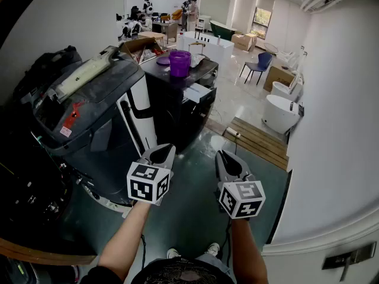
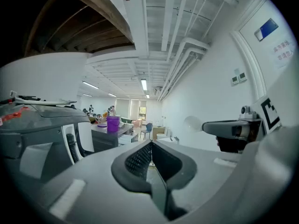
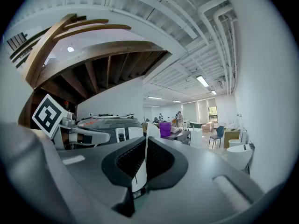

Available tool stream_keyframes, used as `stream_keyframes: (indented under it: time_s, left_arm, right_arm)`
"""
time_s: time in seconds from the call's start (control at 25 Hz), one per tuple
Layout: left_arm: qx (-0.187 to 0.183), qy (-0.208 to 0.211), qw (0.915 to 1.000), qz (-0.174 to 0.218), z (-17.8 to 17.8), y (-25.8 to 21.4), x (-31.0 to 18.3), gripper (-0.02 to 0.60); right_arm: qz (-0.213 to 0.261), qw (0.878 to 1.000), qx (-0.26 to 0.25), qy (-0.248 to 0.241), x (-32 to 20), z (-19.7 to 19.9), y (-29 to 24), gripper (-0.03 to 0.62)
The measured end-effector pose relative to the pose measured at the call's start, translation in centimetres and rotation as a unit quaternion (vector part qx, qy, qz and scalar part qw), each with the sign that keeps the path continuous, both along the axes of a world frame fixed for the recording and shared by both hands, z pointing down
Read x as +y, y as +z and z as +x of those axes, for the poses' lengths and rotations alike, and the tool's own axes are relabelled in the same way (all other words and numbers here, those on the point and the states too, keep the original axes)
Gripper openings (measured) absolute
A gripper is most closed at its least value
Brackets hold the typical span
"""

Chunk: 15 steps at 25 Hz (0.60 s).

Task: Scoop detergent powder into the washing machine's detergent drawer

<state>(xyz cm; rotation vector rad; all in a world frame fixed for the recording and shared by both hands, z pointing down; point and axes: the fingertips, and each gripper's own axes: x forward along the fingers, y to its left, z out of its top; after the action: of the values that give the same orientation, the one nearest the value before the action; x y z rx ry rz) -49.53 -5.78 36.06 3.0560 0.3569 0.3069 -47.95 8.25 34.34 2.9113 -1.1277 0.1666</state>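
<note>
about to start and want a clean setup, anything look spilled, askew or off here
Nothing spilled or broken shows. One oddity: a long white part lies slantwise on top of the dark machine. The left tool and right tool are shut and empty.

A purple tub [image 1: 180, 63] is seen standing upright on a dark countertop [image 1: 198, 73], well ahead of the jaws of the left gripper [image 1: 162, 151] and the right gripper [image 1: 225, 156]. Its contents cannot be made out.
</note>
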Motion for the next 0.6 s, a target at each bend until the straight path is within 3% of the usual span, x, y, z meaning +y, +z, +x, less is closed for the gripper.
stream_keyframes:
  time_s: [0.6]
  left_arm:
    - [-0.004, 0.018, 0.9998, -0.003, 2.1, 0.7, 0.6, 0.000]
  right_arm:
    - [-0.010, 1.000, -0.010, -0.002, 0.3, 1.3, 0.5, 0.037]
